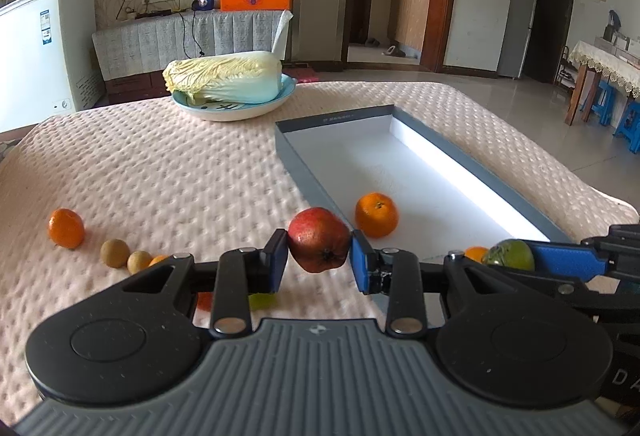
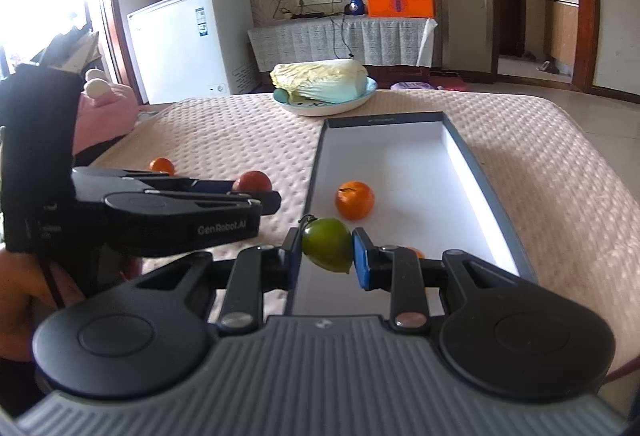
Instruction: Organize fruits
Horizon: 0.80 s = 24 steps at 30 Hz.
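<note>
I am partway done. The big gray box [image 1: 400, 156] on the bed has one orange [image 1: 376, 215] in it, and another bit of orange peeks out near its close end. My left gripper [image 1: 319, 256] is clamped on a red fruit [image 1: 319, 245] just beside the box's edge. My right gripper [image 2: 326, 253] is clamped on a green fruit [image 2: 327, 245] over the box. An orange [image 1: 66, 228] and two little brown fruits [image 1: 115, 253] still wait on the bed.

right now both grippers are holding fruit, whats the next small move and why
Probably carry the green fruit in the right gripper a little forward and set it in the tray: it already hangs over the near end, beside an orange. The left gripper, holding the red fruit, is at the tray's left wall.
</note>
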Available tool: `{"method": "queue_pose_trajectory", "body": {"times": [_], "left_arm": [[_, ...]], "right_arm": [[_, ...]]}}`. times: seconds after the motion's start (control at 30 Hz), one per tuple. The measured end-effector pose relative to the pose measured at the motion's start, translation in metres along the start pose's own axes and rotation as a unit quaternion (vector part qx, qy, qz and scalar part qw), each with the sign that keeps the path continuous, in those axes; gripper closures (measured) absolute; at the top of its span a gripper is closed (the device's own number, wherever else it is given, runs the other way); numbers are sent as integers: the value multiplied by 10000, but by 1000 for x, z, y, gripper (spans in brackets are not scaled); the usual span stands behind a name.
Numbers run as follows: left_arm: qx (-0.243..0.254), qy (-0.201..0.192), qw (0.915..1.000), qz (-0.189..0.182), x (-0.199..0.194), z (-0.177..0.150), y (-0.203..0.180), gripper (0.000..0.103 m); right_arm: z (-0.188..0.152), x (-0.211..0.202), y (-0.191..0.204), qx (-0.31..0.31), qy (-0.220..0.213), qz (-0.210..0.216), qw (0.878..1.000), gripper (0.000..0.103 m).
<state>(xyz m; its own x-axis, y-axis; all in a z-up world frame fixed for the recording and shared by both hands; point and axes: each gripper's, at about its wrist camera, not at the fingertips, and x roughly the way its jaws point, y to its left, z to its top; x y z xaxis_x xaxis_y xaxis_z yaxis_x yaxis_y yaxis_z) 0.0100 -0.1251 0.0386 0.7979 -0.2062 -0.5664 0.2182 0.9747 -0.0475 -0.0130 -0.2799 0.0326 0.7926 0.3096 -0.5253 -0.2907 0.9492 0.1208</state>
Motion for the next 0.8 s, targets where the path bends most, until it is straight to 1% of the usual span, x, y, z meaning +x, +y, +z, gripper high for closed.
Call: {"method": "queue_pose_trajectory", "body": {"times": [0.2, 0.4, 0.57, 0.8], "left_arm": [[115, -32, 9999, -68, 6, 2, -12, 64], [98, -32, 9999, -119, 14, 5, -19, 64], [118, -75, 9998, -131, 21, 9, -22, 64], [162, -92, 9998, -96, 43, 17, -24, 64]], "right_arm": [[-3, -4, -9, 2, 12, -162, 9999, 73], [-4, -6, -16, 30, 28, -232, 9997, 73], [-4, -9, -19, 73, 15, -245, 9997, 73], [-4, -8, -18, 96, 37, -230, 9997, 73]]}}
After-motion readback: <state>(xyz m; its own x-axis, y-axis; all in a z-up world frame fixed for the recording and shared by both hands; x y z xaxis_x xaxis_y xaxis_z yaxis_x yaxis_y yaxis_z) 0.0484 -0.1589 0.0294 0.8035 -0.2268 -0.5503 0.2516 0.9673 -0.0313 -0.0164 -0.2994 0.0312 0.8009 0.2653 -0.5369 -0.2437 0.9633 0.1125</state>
